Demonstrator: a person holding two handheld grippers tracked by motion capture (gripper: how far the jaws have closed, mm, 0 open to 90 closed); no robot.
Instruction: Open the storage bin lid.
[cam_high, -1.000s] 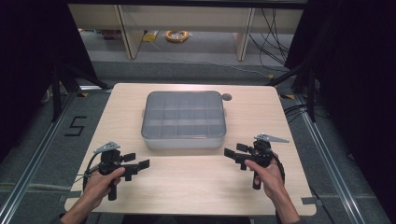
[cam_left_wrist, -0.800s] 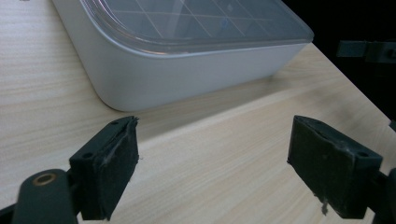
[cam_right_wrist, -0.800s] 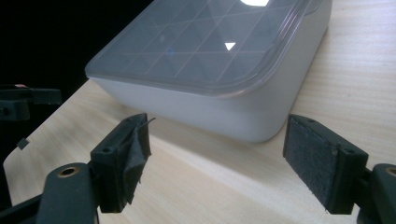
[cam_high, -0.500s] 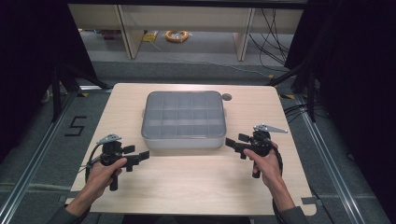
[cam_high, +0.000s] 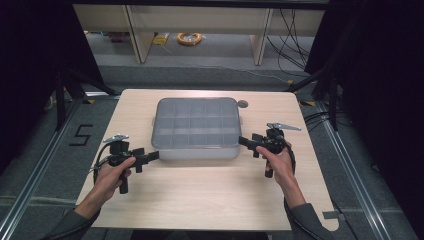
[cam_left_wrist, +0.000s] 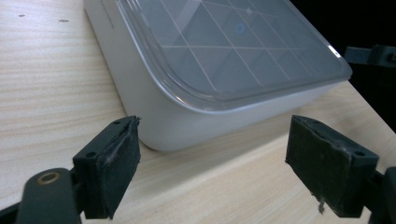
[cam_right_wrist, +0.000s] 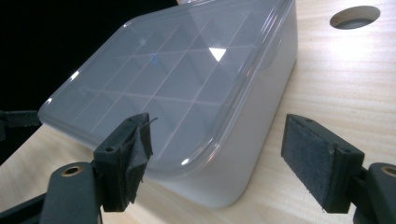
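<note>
High view: L gripper (cam_high: 150, 157) & R gripper (cam_high: 246, 142) flank lidded box (cam_high: 196, 127) on table (cam_high: 200, 200). Both jaws wide, holding nothing, near box's front corners.

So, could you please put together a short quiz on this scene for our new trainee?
1. True or false: the lid is on the compartment box.
2. Which corner of the box does the left gripper face? A) a near corner B) a far corner C) none
3. Fill in: the round hole in the table lies beside the box's far ____ corner in the high view.

Key
1. True: the clear lid covers the gridded box.
2. A: the jaws stand open on either side of a near corner, not touching. The right gripper does likewise.
3. Right.
</note>
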